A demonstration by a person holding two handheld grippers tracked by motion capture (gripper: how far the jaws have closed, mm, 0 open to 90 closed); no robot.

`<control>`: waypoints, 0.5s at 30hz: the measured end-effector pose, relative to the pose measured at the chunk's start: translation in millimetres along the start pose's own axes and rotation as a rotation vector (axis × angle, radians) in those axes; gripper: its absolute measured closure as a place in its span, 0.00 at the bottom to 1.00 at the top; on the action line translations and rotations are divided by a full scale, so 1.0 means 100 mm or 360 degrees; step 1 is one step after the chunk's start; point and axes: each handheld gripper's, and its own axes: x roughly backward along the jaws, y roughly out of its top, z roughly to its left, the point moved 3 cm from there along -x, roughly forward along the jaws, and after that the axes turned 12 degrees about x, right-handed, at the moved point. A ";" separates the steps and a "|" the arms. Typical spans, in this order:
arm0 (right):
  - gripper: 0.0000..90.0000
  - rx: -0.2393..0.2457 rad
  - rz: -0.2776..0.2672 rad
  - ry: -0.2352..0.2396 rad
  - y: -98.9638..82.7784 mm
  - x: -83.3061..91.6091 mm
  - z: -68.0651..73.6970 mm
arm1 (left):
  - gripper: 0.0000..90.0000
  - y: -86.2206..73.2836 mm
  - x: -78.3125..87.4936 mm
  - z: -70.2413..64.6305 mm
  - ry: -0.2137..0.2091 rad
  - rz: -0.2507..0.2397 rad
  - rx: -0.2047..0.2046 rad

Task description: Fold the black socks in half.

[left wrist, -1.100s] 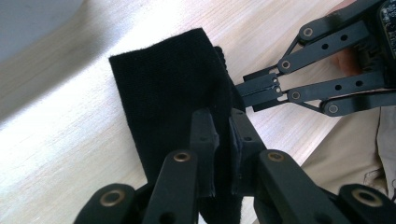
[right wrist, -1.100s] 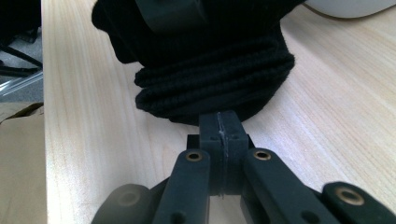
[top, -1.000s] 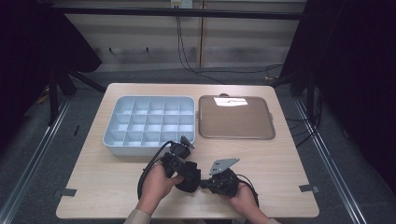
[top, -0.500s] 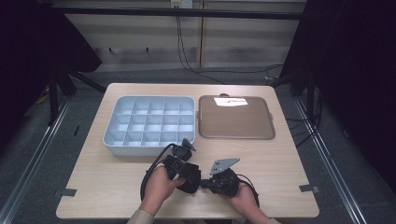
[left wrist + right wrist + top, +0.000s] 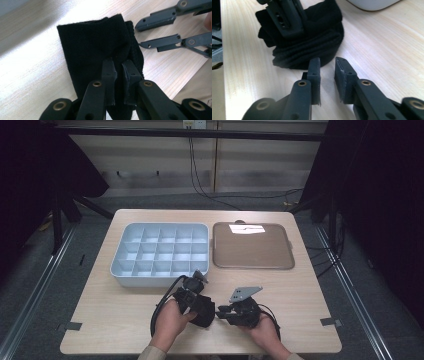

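Wooden table point(image 5: 120, 320) (dark curtained room)

One sock point(image 5: 95, 47), two trays point(image 5: 160, 252)

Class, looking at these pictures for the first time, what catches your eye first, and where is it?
A black folded cloth lies near the table's front edge, clamped in the left tool. The right tool, just opening, sits beside it with nothing between its jaws. Behind stand a pale compartment tray and a brown tray.
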 end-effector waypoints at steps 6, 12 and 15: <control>0.80 -0.0014 0.0004 -0.0010 -0.01 0.02 -0.02 | 0.92 0.00 0.00 0.03 -0.0001 0.0001 0.0010; 0.77 -0.0014 0.0004 -0.0005 -0.01 0.02 -0.02 | 0.92 -0.01 0.04 0.09 0.0027 -0.0001 0.0035; 0.77 -0.0015 0.0008 -0.0008 -0.01 0.01 -0.01 | 0.92 -0.03 0.07 0.15 0.0039 0.0000 0.0054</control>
